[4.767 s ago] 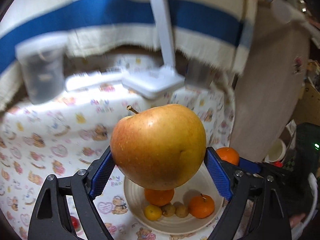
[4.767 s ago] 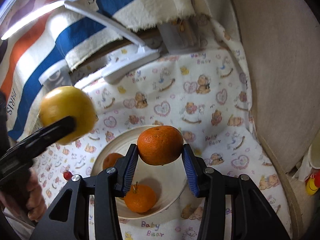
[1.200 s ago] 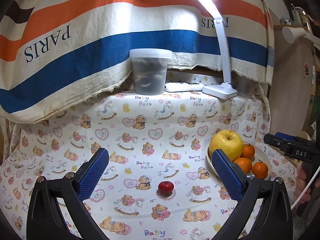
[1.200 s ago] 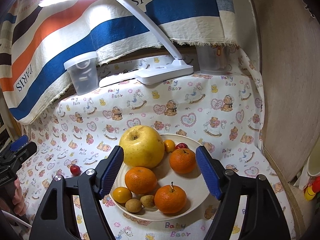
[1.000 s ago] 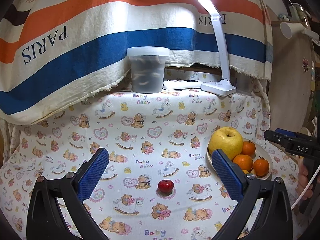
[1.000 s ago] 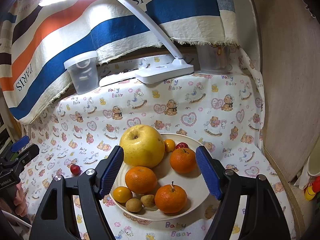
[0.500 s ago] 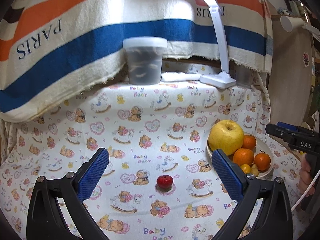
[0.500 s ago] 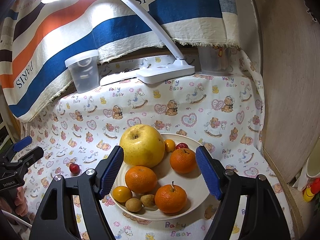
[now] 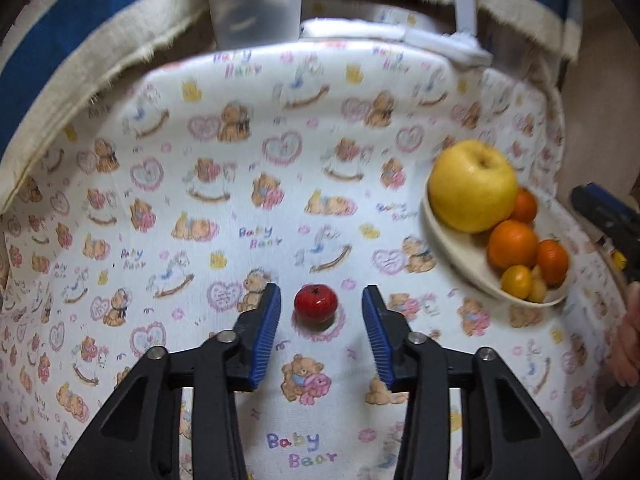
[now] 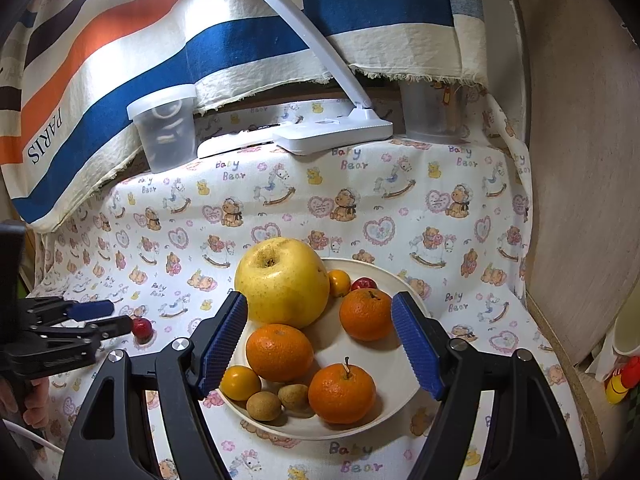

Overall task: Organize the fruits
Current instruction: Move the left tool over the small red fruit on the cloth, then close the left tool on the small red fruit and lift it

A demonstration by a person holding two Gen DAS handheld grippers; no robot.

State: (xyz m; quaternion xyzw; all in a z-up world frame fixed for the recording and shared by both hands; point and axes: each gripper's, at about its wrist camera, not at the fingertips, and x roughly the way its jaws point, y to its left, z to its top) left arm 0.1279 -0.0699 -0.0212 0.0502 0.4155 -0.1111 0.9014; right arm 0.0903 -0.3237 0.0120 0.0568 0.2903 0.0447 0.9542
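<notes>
A small red fruit (image 9: 315, 303) lies on the teddy-bear cloth, between the tips of my left gripper (image 9: 321, 312), which is open around it without touching. It shows in the right wrist view too (image 10: 142, 327), with the left gripper (image 10: 108, 318) at it. A cream plate (image 10: 404, 364) holds a big yellow apple (image 10: 282, 282), three oranges (image 10: 279, 352), small yellow, brown and red fruits. The plate (image 9: 460, 258) with the apple (image 9: 472, 191) sits to the right in the left wrist view. My right gripper (image 10: 320, 344) is open and empty above the plate's near side.
A lidded plastic tub (image 10: 165, 133), a white desk lamp (image 10: 334, 130) and a clear cup (image 10: 430, 114) stand at the back under a striped cloth. A wooden wall (image 10: 580, 160) bounds the right side. The right gripper shows at the right edge of the left wrist view (image 9: 608, 216).
My left gripper has moved down and forward to the small red fruit and its jaws have narrowed around it. The right gripper has stayed over the plate.
</notes>
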